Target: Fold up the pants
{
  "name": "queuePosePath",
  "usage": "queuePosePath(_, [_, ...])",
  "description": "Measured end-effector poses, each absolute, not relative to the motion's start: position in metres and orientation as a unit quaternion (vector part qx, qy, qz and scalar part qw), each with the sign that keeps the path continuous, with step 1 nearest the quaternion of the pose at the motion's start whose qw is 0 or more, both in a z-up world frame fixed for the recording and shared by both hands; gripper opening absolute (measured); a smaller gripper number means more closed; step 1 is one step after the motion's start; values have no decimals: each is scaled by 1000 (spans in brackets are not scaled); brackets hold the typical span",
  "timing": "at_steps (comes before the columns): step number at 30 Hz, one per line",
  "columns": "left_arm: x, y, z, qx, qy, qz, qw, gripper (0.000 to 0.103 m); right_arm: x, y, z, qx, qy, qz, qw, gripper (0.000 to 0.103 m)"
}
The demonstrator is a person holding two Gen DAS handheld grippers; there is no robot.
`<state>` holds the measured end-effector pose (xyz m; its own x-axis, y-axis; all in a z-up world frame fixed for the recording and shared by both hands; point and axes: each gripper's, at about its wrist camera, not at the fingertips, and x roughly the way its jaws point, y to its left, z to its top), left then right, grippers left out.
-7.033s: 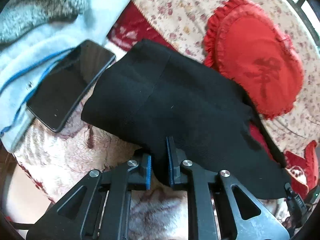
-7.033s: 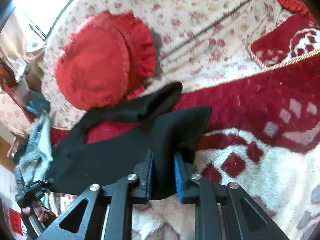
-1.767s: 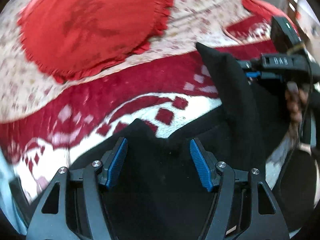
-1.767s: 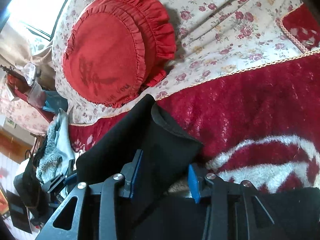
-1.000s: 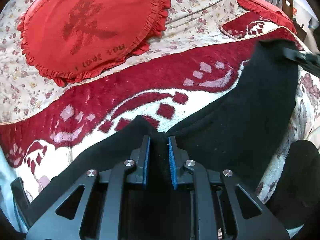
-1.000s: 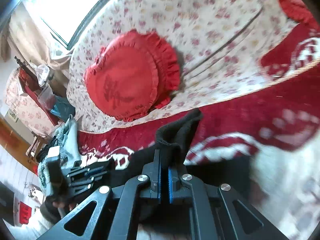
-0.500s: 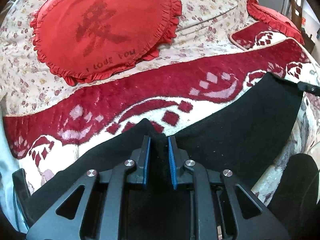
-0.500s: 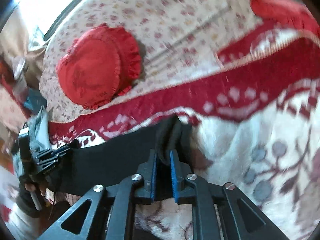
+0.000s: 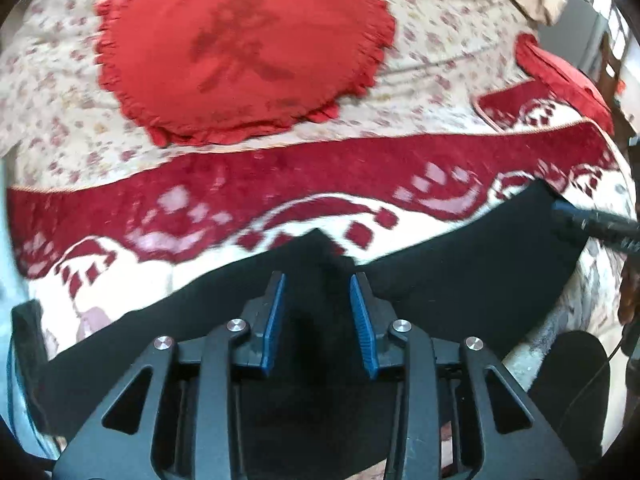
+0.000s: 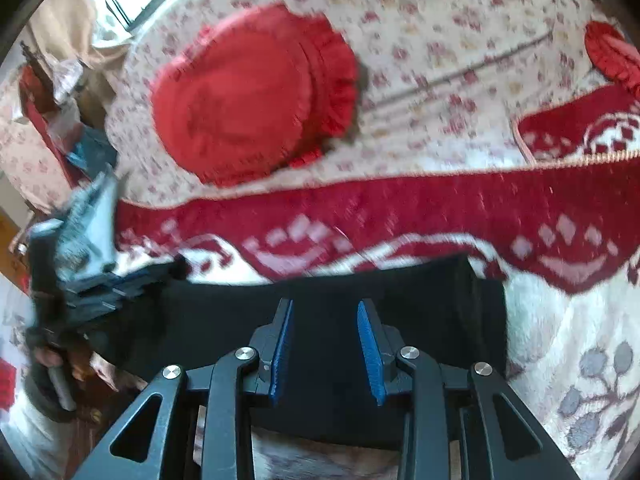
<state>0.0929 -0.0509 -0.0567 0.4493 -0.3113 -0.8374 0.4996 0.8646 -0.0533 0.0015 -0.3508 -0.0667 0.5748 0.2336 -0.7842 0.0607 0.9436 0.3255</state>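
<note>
The black pants [image 9: 460, 280] are lying crosswise under both spread, just-opening grippers — left hand-held gripper [image 9: 317, 312] and right hand-held gripper [image 10: 325, 344] gripping nothing.

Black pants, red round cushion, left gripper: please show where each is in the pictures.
black pants [image 10: 432, 304], right wrist view, flat folded cloth.
red round cushion [image 9: 240, 48], left wrist view, middle of its face.
left gripper [image 9: 318, 320], left wrist view, between its fingertips.

Black pants [image 9: 460, 280] on red-and-white patterned blanket [image 9: 280, 184]; red frilled cushion [image 9: 240, 48].
</note>
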Motion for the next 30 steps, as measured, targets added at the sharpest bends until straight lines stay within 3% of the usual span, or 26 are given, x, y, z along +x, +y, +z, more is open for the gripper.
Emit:
queuePosePath(6, [113, -41, -78, 77, 492, -195, 845, 32, -21, -379, -94, 183, 466, 24, 865, 31])
queuePosePath(14, [120, -45, -82, 59, 493, -172, 850, 34, -31, -362, -79, 158, 472, 27, 867, 31])
queuePosePath(21, [94, -18, -60, 65, 472, -135, 869, 34, 0, -300, -54, 145, 455, 119, 871, 32])
queuePosePath(30, [76, 24, -58, 62, 466, -86, 878, 34, 49, -189, -61, 103, 477, 216, 846, 32])
